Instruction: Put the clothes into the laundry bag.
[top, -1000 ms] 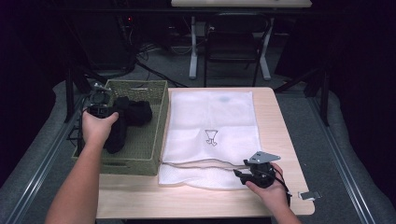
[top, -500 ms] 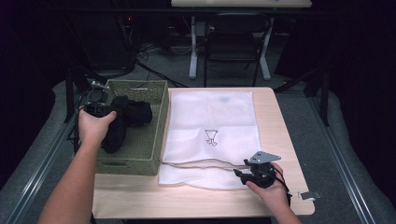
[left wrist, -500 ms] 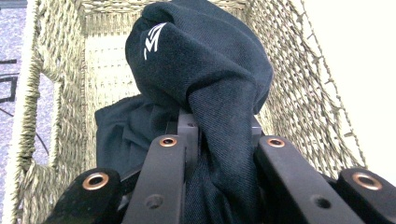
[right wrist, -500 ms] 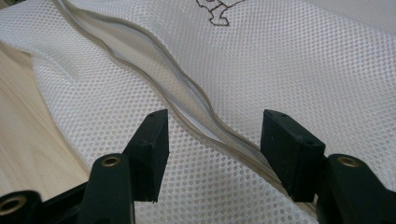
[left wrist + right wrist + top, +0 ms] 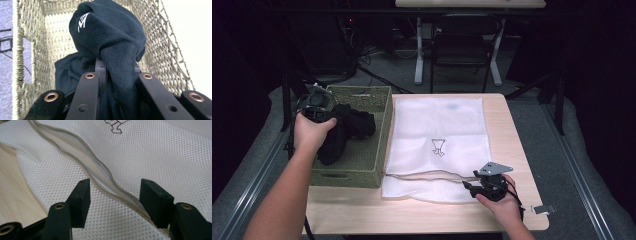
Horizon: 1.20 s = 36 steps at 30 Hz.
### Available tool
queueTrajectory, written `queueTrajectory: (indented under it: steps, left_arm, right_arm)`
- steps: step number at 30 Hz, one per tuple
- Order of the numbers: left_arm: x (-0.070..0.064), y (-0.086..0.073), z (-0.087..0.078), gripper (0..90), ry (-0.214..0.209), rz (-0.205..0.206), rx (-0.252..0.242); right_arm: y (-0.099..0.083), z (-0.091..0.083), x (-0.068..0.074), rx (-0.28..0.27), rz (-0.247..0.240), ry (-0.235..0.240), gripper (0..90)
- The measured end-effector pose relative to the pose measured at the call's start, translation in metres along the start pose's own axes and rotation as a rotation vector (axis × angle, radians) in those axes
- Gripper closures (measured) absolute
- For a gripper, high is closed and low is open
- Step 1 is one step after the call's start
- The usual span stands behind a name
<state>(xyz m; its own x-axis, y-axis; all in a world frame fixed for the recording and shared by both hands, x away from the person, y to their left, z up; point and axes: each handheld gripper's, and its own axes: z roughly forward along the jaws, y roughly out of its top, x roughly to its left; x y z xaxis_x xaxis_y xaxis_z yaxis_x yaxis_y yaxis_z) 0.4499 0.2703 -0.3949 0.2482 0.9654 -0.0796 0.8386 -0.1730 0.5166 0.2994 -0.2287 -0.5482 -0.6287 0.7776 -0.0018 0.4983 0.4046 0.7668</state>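
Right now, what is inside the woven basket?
A black garment with a small white mark, bunched up and clamped in the left gripper, lies inside the basket. Bare woven floor shows beyond it; whatever lies beneath the cloth is covered.

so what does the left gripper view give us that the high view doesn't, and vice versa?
Left gripper view alone: a white logo on the black garment, and the jaws shut on its fabric. High view alone: the white mesh bag on the table, and the right gripper at the bag's near edge. Both: the garment lifted in the woven basket, held by the left gripper.
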Motion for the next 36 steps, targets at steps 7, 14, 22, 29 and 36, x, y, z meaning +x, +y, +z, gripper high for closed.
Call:
queueTrajectory:
  steps: [7,14,22,29,36]
  left_arm:
    - [-0.001,0.007,-0.008,78.6,0.001,0.007,0.028]
    - [-0.001,0.011,-0.010,78.6,0.005,0.015,0.074]
    - [-0.002,0.015,-0.014,78.6,0.015,0.033,0.122]
    - [-0.005,0.020,-0.018,78.6,0.022,0.054,0.170]
    - [-0.007,0.024,-0.024,78.7,0.021,0.070,0.215]
  right_arm:
    - [0.000,0.000,0.000,0.001,-0.004,0.000,42.3]
    - [0.000,-0.001,0.000,0.000,-0.004,0.001,42.3]
    - [0.000,0.000,0.000,0.002,-0.003,0.003,42.3]
    - [0.000,-0.001,0.000,0.002,-0.003,0.001,42.3]
    - [0.000,-0.001,0.000,0.000,0.001,0.004,42.3]
